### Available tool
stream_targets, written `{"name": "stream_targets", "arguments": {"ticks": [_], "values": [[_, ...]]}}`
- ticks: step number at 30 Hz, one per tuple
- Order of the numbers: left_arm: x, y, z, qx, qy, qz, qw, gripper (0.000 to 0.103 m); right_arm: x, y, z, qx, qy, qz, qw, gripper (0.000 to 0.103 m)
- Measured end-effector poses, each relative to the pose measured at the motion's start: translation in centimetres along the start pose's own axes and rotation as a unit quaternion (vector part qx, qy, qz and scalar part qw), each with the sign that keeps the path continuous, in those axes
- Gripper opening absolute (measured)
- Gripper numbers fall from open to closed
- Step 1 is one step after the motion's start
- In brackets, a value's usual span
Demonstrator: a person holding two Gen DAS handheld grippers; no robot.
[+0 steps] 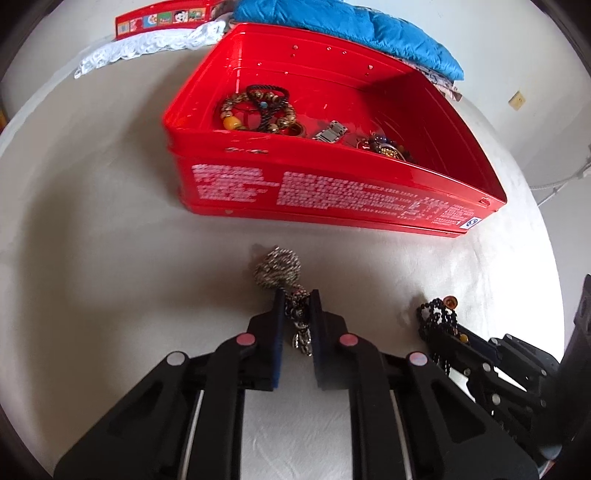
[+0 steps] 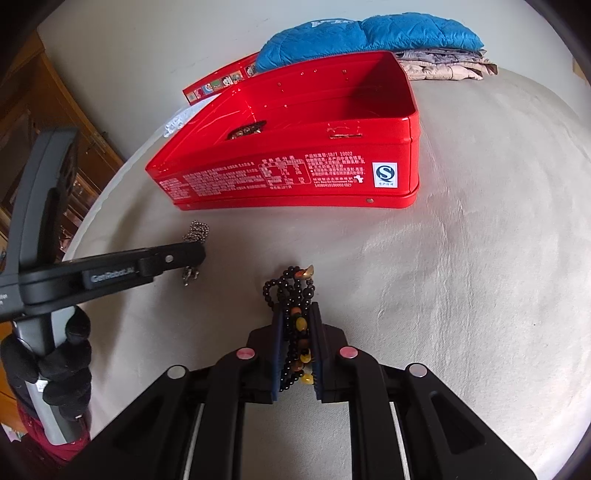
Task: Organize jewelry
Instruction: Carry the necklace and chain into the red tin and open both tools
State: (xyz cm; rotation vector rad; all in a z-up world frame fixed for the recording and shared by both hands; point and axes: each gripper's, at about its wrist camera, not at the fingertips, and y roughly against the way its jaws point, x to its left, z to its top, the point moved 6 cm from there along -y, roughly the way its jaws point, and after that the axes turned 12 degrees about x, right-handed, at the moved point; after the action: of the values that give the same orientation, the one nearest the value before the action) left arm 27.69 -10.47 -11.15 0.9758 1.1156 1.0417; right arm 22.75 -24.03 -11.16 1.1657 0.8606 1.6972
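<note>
**Most jewelry boxed, two pieces gripped on the way in**

An open red tin point(image 1: 332, 192) sits in the upper middle of both views on a pale cloth-covered worktop point(image 2: 461, 277). Inside it, in the left wrist view, lie beaded bracelets point(image 1: 258, 110), a metal watch band point(image 1: 330, 132) and a dark bead cluster point(image 1: 386, 147), so part of the sorting looks done. Two pieces remain outside. The left hand-held gripper point(image 1: 297, 299), low in the frame, is closed on a silver ball-chain necklace point(image 1: 277, 267) whose coil rests on the cloth. The right hand-held gripper point(image 2: 297, 314) is clamped on a black bead strand point(image 2: 291, 288) with amber beads. Both pieces lie near the tin, not yet in it. A blue quilted jacket point(image 2: 369, 33) lies behind.
</note>
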Motion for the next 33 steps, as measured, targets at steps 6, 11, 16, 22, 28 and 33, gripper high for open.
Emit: {"name": "stream_targets", "arguments": {"ticks": [6, 11, 16, 22, 28, 33], "values": [[2.0, 1.9, -1.4, -0.018, 0.012, -0.009, 0.9997, 0.011, -0.1, 0.3, 0.0, 0.001, -0.007, 0.008, 1.000, 0.013], [2.7, 4.4, -2.2, -0.045, 0.008, -0.012, 0.9989, 0.011, 0.3, 1.0, 0.2, -0.002, -0.008, 0.023, 1.000, 0.013], [2.8, 6.4, -2.8, -0.064, 0.000, -0.019, 0.9978, 0.011, 0.9, 1.9, 0.2, -0.008, -0.007, 0.030, 0.999, 0.013], [2.7, 8.0, -3.7, -0.082, -0.008, -0.029, 0.9962, 0.011, 1.7, 3.7, 0.2, -0.018, -0.002, 0.031, 0.999, 0.012], [2.2, 10.1, -3.8, -0.108, -0.015, -0.035, 0.9934, 0.011, 3.1, 5.9, 0.5, -0.032, 0.009, 0.024, 0.999, 0.012], [1.7, 12.1, -3.7, -0.135, -0.023, -0.033, 0.9901, 0.011, 4.2, 7.3, 1.2, -0.043, 0.020, 0.021, 0.999, 0.012]]}}
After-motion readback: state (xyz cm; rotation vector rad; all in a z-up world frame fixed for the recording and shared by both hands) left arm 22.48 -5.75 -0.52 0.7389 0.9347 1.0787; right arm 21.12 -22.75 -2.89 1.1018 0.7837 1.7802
